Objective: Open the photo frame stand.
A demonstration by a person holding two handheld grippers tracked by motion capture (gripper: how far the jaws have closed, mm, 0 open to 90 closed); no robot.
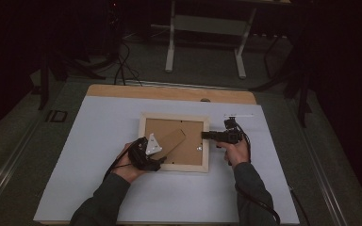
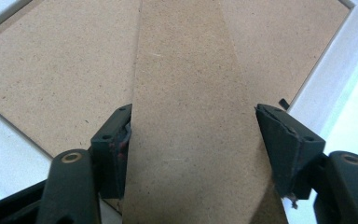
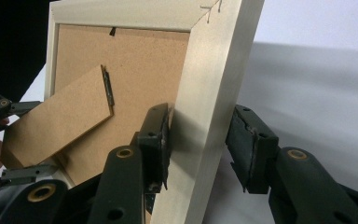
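Seen from the high view, a picture frame lies face down mid-tabletop on the white sheet. In the left gripper view, the left gripper is spread around the cardboard easel stand; only one pad touches it. In the right gripper view, the right gripper straddles the frame's right rail, one pad touching, the other apart.

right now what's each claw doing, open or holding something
Left claw: open, jaws either side of the frame's fold-out stand, right pad clear of it.
Right claw: around the picture frame's side rail; firm grip cannot be told.
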